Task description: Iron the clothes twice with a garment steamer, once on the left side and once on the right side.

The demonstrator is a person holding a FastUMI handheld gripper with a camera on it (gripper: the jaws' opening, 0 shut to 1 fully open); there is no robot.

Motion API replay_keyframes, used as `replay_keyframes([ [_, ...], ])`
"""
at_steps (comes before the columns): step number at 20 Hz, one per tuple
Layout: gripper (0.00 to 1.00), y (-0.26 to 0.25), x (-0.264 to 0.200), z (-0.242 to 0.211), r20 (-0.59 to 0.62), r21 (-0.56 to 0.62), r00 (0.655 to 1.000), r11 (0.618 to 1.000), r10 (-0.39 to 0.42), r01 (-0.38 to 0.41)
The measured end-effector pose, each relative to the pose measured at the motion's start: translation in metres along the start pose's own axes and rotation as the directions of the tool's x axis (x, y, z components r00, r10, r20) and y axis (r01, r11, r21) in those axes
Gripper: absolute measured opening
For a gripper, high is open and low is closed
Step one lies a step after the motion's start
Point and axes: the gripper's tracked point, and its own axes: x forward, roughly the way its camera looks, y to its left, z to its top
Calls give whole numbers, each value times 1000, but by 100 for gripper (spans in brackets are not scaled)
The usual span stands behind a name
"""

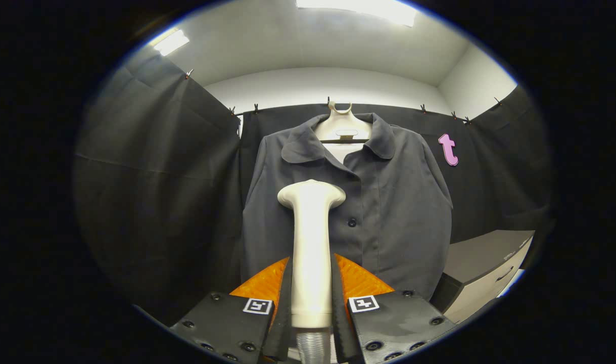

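Your gripper (312, 283) has the garment steamer (312, 242) clamped by its handle, both fingers pressed flat against the sides of the shaft, closed down to just the width of that handle, with the ribbed hose leaving from the handle's base between them. Take the shirt (348, 212) as your landmark: it hangs facing you on a pale hanger (342, 126) against the dark booth wall, and the steamer's broad head sits in front of the shirt's chest, on the panel left of the button placket as you look at it, level with the upper buttons and below the collar. Whether the head touches the cloth cannot be told from here. This looks like the start of a pass on that panel. To do it well, bring the head flat to the fabric so its face meets the cloth squarely, then draw it in one straight, steady run down the panel, keeping clear of the placket buttons. Hold your grip firm so the handle does not twist. A low cabinet (484, 273) stands beside the shirt's hem; keep the hose off it.
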Motion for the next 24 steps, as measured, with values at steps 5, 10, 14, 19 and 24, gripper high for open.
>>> replay_keyframes([
  [5, 41, -4, -10, -21, -33, 1, 999, 1000, -3, 3],
  [10, 41, -10, -24, -49, -85, -3, 996, 1000, -4, 4],
  [14, 41, -14, -34, -70, -131, 1, 991, 1000, 0, 0],
  [19, 41, -16, -51, -101, -189, -16, 982, 1000, 7, -10],
  [24, 41, -15, -61, -124, -237, -16, 971, 1000, 9, -14],
])
